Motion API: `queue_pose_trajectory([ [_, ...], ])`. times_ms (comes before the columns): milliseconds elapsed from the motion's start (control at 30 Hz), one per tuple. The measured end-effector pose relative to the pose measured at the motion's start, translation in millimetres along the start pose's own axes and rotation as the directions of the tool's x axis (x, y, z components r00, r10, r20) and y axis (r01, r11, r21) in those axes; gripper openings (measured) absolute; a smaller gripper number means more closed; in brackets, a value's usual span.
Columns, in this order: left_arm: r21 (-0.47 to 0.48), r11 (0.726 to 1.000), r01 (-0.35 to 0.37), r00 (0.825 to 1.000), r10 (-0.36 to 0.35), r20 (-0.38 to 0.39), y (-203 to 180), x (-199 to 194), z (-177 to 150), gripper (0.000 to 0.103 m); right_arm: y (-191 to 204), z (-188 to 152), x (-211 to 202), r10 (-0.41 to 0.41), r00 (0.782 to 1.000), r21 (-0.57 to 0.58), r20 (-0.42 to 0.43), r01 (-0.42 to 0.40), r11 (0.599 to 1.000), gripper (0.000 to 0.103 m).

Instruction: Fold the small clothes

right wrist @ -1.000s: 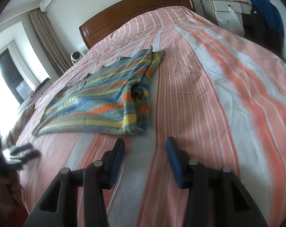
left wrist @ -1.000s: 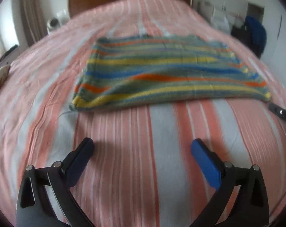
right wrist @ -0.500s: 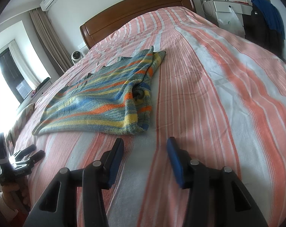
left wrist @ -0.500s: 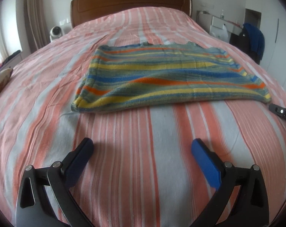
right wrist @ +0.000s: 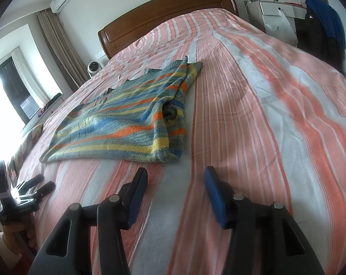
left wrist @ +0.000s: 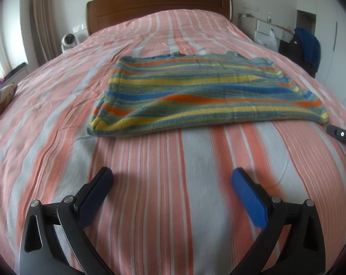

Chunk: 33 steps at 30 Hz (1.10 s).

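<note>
We are looking at a striped knit garment (left wrist: 202,94) lying flat on the bed (left wrist: 150,183), across its middle, nearer the foot edge where we are standing than the wooden headboard (left wrist: 159,2). It is reading as already doubled over: in the right wrist view its near right corner is showing stacked layers with a rolled opening tucked between them, so we are judging that at least one fold is in place. What is remaining, as far as we can tell, is one or more further folds to bring this wide, shallow rectangle down to a compact bundle, and some tidying of that bunched right end.

Our left claw (left wrist: 171,178) is hovering over bare bedspread near the foot edge, jaws wide, nothing between them. Our right claw (right wrist: 175,178) is hovering just short of the garment's near right corner; its jaws are opening, at a middling gap, with only bedspread between them. Neither claw is touching the knit.

We are judging ourselves to be between folds, lining up for the next grasp on the near edge.
</note>
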<state>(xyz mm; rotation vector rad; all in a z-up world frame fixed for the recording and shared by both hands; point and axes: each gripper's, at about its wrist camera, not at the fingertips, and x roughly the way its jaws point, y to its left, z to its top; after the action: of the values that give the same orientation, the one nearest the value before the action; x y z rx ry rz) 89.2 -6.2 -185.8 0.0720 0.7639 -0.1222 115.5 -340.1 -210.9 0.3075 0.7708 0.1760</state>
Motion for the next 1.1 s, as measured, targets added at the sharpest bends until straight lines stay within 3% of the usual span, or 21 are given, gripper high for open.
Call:
queue_pose_trajectory([
  [1100, 0.001, 1.0, -0.003, 1.0, 0.003, 0.004, -1.1, -0.4, -0.5, 0.103, -0.4, -1.2, -0.9, 0.002, 1.0, 0.001, 0.003, -0.002, 1.0, 0.054],
])
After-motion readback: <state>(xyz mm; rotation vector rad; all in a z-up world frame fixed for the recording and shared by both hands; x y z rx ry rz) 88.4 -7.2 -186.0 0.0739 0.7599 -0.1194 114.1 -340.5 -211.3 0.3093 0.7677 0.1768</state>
